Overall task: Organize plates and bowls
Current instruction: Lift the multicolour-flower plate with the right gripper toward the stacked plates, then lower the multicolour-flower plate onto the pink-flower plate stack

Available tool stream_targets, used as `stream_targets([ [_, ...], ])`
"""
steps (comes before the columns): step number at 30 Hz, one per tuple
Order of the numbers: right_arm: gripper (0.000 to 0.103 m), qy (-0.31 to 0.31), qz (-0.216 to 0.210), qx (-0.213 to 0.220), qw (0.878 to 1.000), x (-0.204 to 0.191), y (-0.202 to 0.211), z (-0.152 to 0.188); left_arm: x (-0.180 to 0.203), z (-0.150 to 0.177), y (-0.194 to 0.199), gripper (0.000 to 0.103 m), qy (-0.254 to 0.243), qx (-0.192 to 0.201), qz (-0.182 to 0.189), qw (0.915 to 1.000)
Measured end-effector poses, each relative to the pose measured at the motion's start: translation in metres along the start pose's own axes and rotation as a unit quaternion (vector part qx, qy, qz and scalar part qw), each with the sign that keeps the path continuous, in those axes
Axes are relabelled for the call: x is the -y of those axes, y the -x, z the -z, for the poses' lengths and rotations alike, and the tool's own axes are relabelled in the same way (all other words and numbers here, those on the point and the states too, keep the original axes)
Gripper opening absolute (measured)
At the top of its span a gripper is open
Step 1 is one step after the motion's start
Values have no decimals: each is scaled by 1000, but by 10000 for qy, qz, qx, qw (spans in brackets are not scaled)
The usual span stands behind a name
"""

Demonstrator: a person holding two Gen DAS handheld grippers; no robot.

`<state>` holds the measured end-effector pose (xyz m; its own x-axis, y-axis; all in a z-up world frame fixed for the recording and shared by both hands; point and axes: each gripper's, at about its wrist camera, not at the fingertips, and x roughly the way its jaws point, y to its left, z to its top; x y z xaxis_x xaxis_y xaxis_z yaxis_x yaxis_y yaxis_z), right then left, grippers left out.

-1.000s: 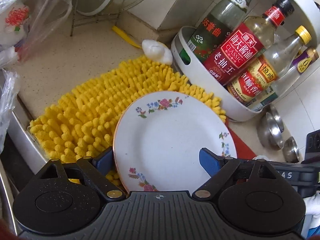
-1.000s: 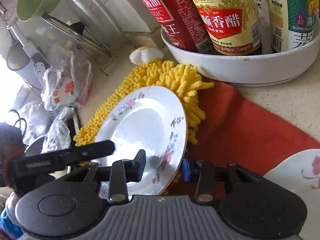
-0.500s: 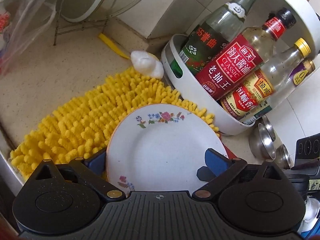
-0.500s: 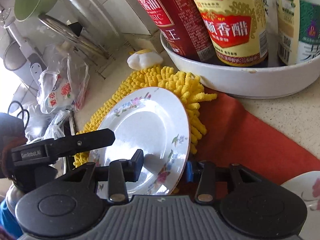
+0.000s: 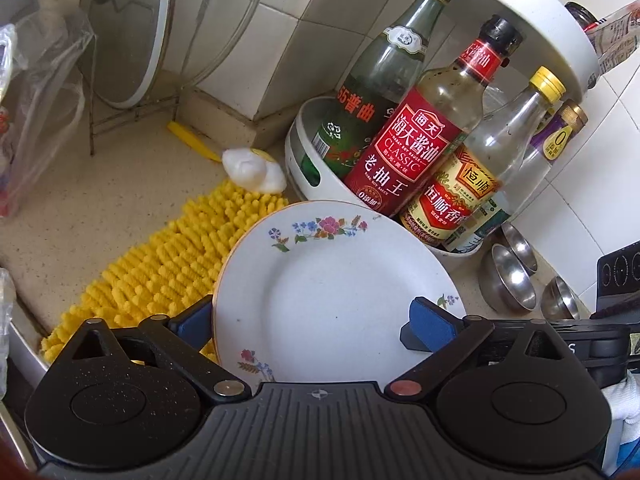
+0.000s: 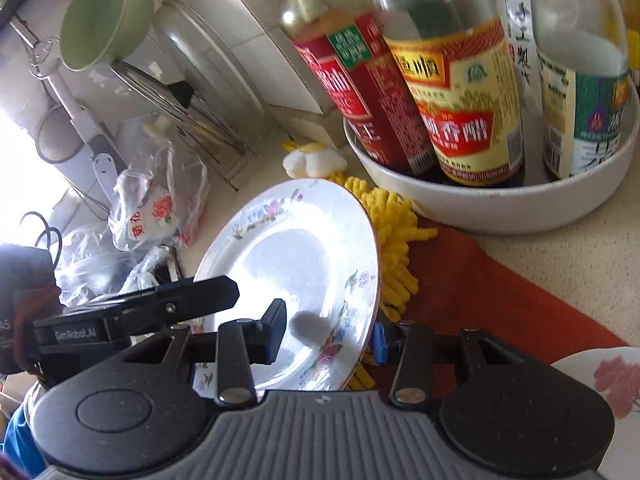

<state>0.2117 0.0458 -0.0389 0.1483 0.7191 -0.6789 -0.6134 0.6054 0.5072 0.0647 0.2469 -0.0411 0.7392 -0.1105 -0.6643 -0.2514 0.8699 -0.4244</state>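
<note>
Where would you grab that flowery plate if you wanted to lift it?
By its thin rim, from the near edge. The plate is tilted up off the yellow mat, so one finger fits over the face and one behind, as the right gripper has it. The wide face offers nothing to pinch.

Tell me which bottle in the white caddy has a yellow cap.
The clear glass bottle with the yellow label, standing right of the red-labelled soy sauce bottle. The soy sauce cap is black, the green bottle has a gold one.

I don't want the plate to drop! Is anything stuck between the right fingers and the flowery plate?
Nothing visible is. The right gripper pinches the flowery plate directly at its rim, one finger on its face and one behind it.
</note>
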Motion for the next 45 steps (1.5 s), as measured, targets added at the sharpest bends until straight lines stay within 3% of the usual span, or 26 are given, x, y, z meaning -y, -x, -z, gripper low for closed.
stream_targets([
  [18,41,-187,314,548,9978,17,67,25,59,10,1,102,-591,67,284,9978],
  [45,41,-1170,1055,814,9842,86,154,99,161,53,-48,102,-1568,-608,969,9810],
])
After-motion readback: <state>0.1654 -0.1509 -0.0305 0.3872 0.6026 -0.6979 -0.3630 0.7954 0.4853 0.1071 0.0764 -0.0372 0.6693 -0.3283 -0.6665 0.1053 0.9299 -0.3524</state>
